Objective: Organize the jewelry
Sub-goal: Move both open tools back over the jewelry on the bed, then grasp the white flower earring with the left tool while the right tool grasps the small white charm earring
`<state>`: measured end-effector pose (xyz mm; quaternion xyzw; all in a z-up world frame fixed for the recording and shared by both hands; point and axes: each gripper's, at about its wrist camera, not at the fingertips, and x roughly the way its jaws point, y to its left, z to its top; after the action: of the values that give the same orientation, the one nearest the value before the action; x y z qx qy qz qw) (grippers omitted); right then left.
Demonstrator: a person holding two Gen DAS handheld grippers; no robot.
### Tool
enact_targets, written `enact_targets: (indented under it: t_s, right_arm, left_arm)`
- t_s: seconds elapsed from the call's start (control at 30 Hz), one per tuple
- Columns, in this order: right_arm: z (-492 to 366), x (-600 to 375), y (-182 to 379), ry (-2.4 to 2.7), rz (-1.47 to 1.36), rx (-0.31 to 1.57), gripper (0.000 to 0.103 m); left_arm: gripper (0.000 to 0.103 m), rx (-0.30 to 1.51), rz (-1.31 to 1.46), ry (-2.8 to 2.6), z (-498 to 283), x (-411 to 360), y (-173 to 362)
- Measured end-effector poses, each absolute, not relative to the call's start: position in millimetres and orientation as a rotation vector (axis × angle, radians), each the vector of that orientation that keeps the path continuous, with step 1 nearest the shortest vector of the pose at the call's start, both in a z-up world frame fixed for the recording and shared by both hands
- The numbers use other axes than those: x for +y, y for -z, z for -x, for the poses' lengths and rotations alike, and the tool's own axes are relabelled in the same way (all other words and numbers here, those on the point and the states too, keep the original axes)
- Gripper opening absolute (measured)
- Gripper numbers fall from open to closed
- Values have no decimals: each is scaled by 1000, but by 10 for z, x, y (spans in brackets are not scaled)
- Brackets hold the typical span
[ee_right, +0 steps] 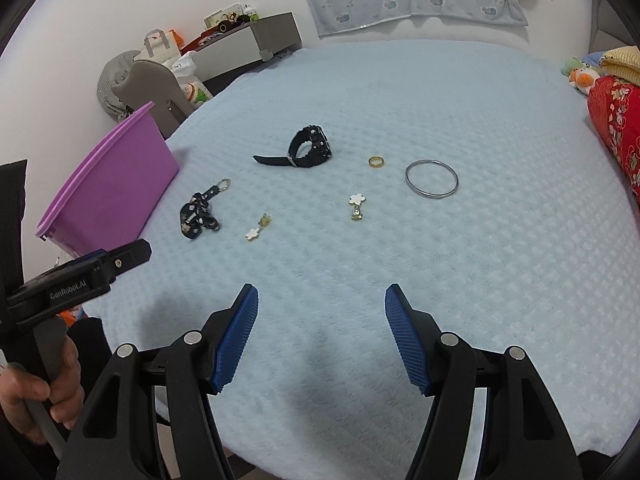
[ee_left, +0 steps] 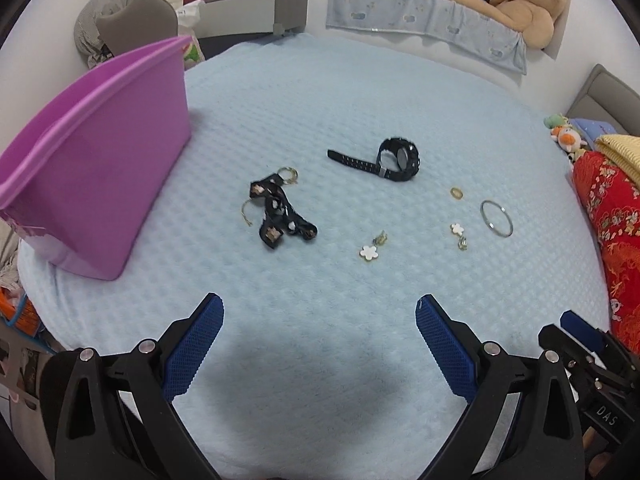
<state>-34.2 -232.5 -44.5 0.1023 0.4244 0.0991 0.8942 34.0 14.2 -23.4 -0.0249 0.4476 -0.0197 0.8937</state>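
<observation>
Hovering over the blue blanket [ee_left: 320, 92], the left gripper [ee_left: 318, 310] and right gripper [ee_right: 322, 294] gape released; watch [ee_left: 394, 159], flower earrings [ee_left: 370, 249] and bangle [ee_right: 432, 179] lie beyond their jaws, bin [ee_left: 96, 160] far left.

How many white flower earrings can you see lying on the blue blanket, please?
2. One flower earring lies just right of the black strap; the other flower earring lies nearer the silver bangle, below the gold ring. None looks hidden.
</observation>
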Motion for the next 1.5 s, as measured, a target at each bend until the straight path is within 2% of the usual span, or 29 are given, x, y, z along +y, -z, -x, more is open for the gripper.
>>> enact_targets:
  t_s: [0.83,1.5]
  right_arm:
    - [-724,-2359,1016,-206,-198,933,63]
    - [-1087,-2366,1313,-166,-146,932,63]
  left_arm:
    - [95,976,26,69,-1222,-318,919]
    - [95,978,27,45,-1365,-409,1263]
